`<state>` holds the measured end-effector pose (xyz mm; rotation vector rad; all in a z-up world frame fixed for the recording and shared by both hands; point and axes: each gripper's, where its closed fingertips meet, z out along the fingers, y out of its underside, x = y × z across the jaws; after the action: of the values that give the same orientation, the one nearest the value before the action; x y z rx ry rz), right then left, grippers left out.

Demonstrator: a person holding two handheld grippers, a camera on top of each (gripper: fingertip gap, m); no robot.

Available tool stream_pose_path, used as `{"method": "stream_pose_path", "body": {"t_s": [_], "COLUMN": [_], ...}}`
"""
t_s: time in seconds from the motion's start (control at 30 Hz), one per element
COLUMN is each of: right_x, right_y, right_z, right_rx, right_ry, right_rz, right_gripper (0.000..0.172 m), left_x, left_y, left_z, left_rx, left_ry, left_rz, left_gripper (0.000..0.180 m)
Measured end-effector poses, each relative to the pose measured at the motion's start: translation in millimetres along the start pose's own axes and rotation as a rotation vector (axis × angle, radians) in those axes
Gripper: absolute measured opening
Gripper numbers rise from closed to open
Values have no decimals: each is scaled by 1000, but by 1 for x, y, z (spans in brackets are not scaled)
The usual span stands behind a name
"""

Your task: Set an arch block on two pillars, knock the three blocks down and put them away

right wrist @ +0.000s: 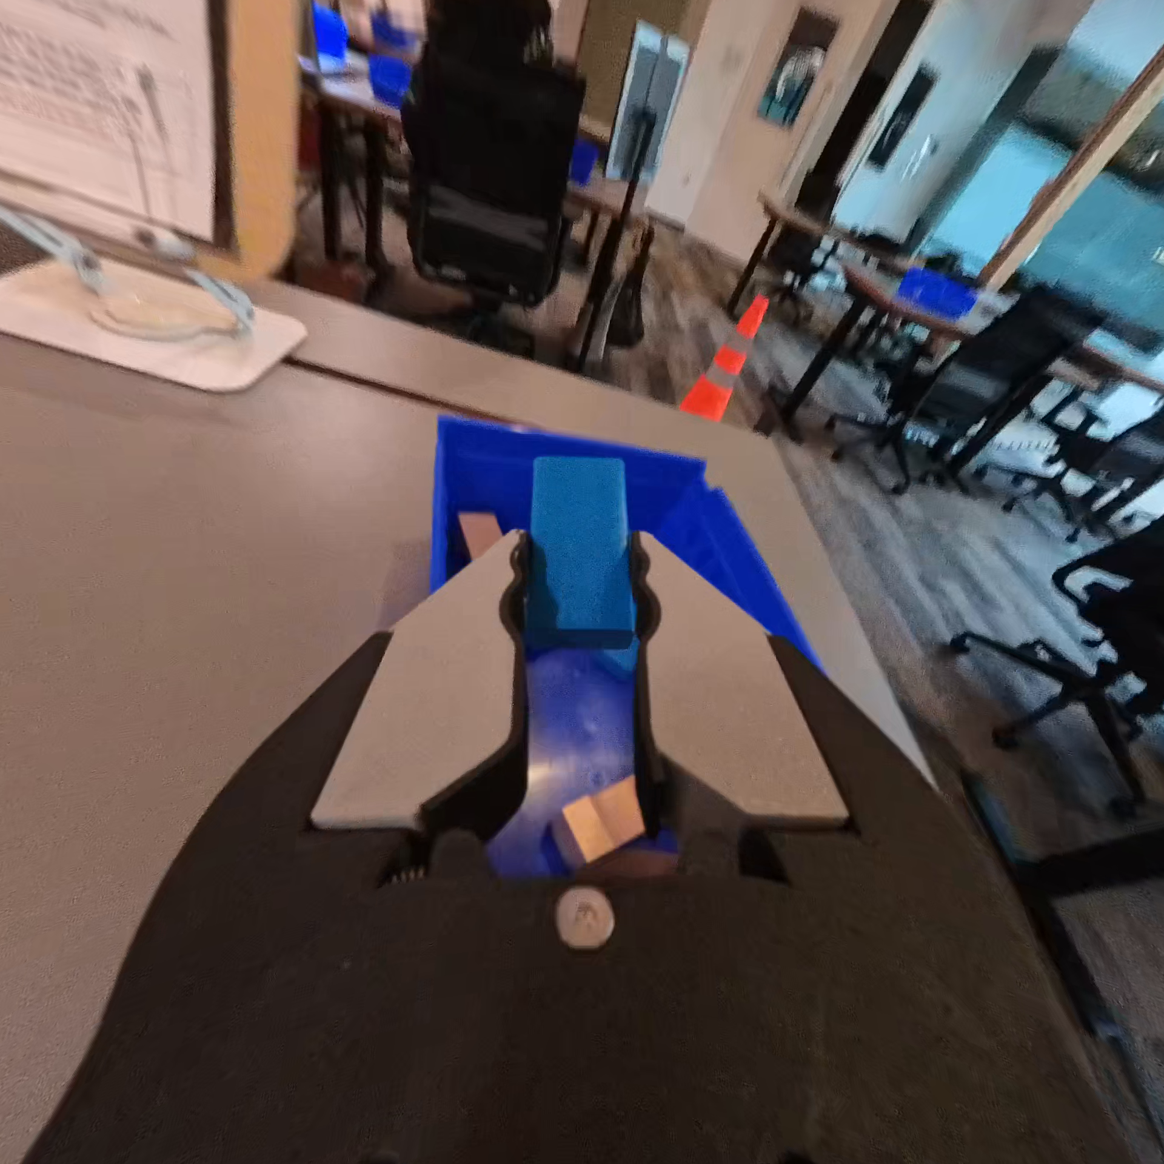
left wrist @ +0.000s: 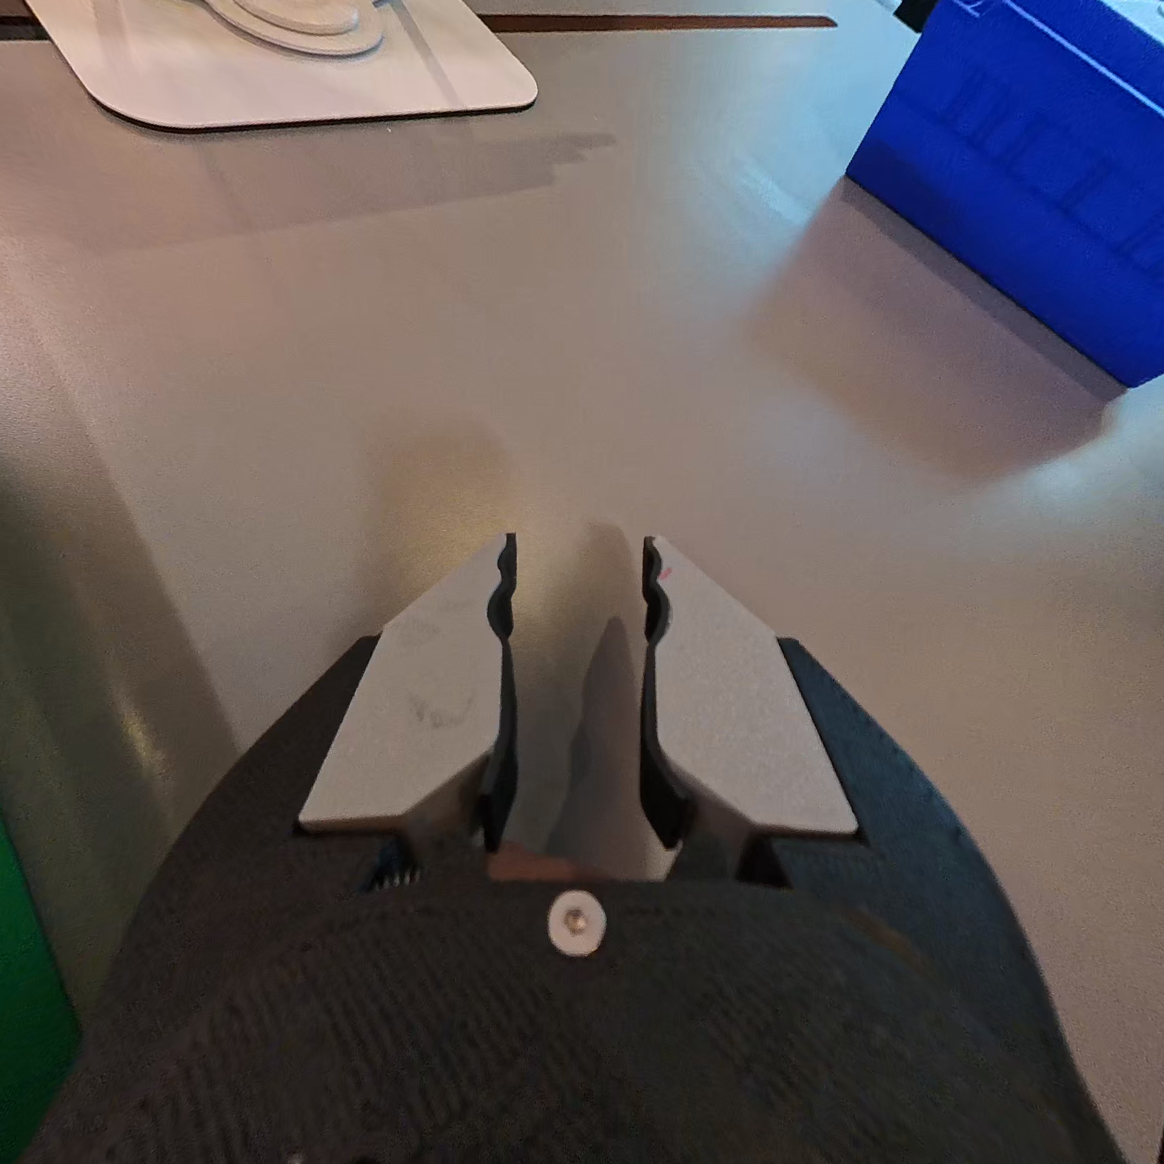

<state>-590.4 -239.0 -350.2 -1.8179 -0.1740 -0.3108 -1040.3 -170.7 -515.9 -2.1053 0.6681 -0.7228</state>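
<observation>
The table [right wrist: 189, 567] is wide, grey-brown and matte. At its far right corner sits a blue bin [right wrist: 479, 466], and the right claw [right wrist: 578, 535] hangs above the bin's open top, pinching a blue block [right wrist: 576, 542]. Both dark pads press on the block's long sides, near its rear half; the front half sticks out past the fingertips, over the bin's interior. The block is a plain rectangular bar, teal-blue with a fine grainy surface and slightly rounded edges, held roughly level with its broad face up.

Inside the bin, a tan wooden block [right wrist: 479, 529] shows just left of the left fingertip, and another tan piece [right wrist: 601, 822] lies on the bin floor, seen between the finger bases. Neither touches the held block.

The left claw [left wrist: 579, 548] is over bare table, well apart from the bin [left wrist: 1020, 189], which shows at its upper right. Its fingers stand spread with only tabletop between them.

A white stand base [left wrist: 302, 69] rests at the table's far left. Beyond the edge are chairs [right wrist: 497, 189] and an orange cone [right wrist: 724, 365]
</observation>
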Motion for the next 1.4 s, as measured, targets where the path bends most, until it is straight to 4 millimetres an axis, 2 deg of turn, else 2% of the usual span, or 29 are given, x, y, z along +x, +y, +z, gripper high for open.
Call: {"method": "stream_pose_path", "body": {"t_s": [0.07, 0.13, 0.23, 0.33, 0.47, 0.53, 0.57, 0.63, 0.7, 0.8, 0.9, 0.97, 1.07, 1.17, 1.23, 1.3, 1.4], "right_x": [7, 11, 4, -12, -46, -64, -72, -81, -86, -82, -90, -100, -108, -103, -94, -82, -70], "right_y": [33, 42, 31, 15, 29, 27, 24, 21, 27, 43, 57, 68, 75, 75, 71, 66, 69], "right_z": [17, 26, 22, 11, 6, 3, -1, -10, -14, -12, -6, -2, 8, 6, 1, -3, -10], "right_rx": [-132, -137, -93, -30, -127, -121, -110, -105, -141, -213, -268, -312, -332, -358, -347, -331, -344], "right_ry": [-30, -22, -57, -134, -315, -426, -481, -549, -563, -501, -514, -549, -551, -516, -476, -413, -367], "right_rz": [32, 52, 61, 56, 48, 77, 93, 96, 63, 3, 0, -18, -33, -45, -62, -76, -79], "right_gripper": [34, 43, 45, 43, 52, 53, 54, 54, 59, 60, 62, 62, 51, 46, 49, 73, 73], "left_x": [0, -1, -1, -1, 1, 2, 3, 11, 21, 32, 49, 50, 34, -4, -24, -38, -48], "left_y": [-1, -1, -2, -1, -1, -2, -4, -14, -21, -18, -15, -18, -19, -5, 8, 21, 27], "left_z": [-1, -1, -2, -1, -2, -2, -3, -9, -20, -43, -82, -115, -157, -177, -177, -164, -146], "left_rx": [9, 13, 15, 12, 14, 24, 39, 120, 219, 306, 376, 415, 429, 358, 308, 246, 217], "left_ry": [2, 2, 6, 13, 16, 14, 9, 6, -22, -123, -219, -327, -460, -621, -682, -673, -623], "left_rz": [-7, -13, -21, -26, -12, 6, 15, 47, 74, 64, 119, 136, 81, 21, 11, -15, -55], "left_gripper": [38, 38, 38, 38, 39, 40, 44, 65, 65, 69, 71, 71, 72, 88, 94, 95, 95]}}
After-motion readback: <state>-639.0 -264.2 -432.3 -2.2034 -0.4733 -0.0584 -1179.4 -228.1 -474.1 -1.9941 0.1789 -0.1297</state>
